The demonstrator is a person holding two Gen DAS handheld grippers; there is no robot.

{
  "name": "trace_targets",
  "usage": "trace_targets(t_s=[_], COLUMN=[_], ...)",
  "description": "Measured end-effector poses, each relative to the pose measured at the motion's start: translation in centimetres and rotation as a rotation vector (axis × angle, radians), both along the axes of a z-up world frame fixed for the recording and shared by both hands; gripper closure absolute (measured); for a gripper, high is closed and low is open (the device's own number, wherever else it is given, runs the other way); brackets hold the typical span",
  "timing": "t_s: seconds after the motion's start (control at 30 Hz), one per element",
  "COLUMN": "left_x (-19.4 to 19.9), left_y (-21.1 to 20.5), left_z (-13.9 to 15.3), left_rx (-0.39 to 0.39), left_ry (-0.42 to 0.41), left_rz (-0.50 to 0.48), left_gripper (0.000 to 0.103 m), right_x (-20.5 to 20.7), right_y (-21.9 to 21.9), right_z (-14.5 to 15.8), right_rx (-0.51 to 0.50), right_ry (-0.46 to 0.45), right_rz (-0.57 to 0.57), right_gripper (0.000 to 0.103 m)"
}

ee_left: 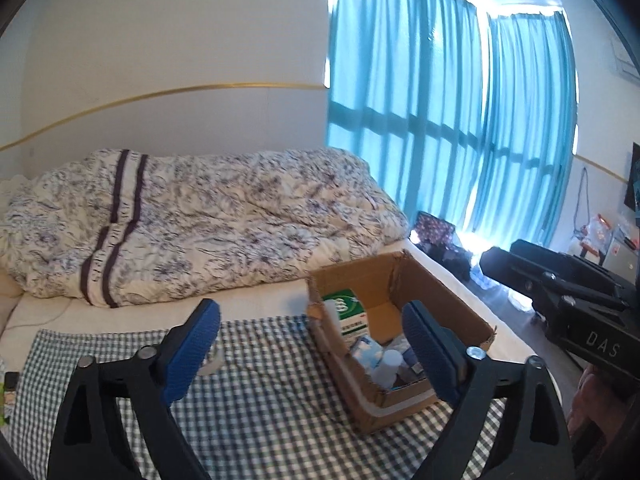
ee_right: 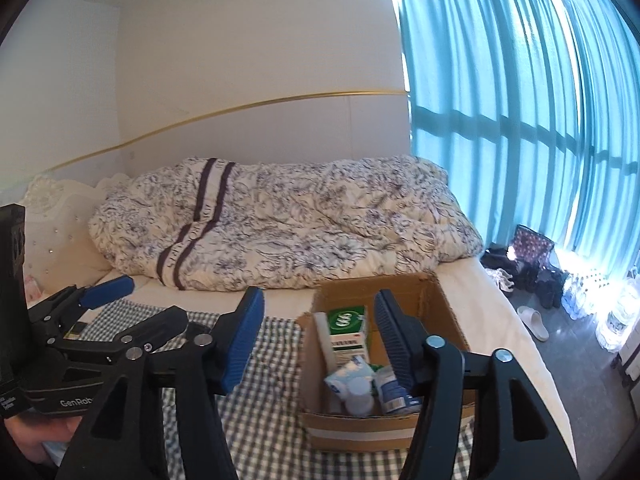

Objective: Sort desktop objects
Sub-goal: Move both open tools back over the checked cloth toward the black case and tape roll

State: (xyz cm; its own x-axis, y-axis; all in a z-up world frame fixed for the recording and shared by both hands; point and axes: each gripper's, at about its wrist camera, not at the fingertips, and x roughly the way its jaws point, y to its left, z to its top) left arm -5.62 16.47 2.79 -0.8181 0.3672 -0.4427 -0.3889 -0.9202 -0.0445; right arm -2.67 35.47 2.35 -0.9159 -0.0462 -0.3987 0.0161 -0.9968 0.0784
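My left gripper [ee_left: 312, 350] and right gripper [ee_right: 320, 338] both hover with jaws apart, empty. The open brown cardboard box [ee_right: 448, 300] of bottles and cartons sits on the green checked cloth [ee_right: 264, 412] at one o'clock.

Left tongs [ee_left: 312, 344] gape empty beside a filled cardboard box [ee_left: 436, 300].

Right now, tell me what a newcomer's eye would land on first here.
The bright teal curtains glow along the right wall. A floral quilt lies bunched across the bed behind. Up front, an open cardboard box of small packages, including a green and white carton, sits on the checked cloth, with both grippers open.
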Motion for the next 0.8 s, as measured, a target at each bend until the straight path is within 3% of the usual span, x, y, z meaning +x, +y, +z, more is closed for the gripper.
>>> trace_targets(t_s=[0.3, 0.43, 0.8], left_x=[1.4, 1.6, 0.7], left_y=[-5.2, -7.2, -12.4], left_z=[1.0, 0.8, -0.3], left_rx=[0.012, 0.017, 0.003], left_ry=[0.013, 0.005, -0.016], left_rz=[0.065, 0.095, 0.21], left_gripper=[0.0, 0.0, 0.0], right_x=[0.9, 1.1, 0.2], right_y=[-4.5, -6.1, -9.4], right_z=[0.9, 0.9, -0.2], right_rx=[0.019, 0.026, 0.018], right_ry=[0.032, 0.046, 0.035], right_rz=[0.053, 0.074, 0.109], right_gripper=[0.023, 0.008, 0.0])
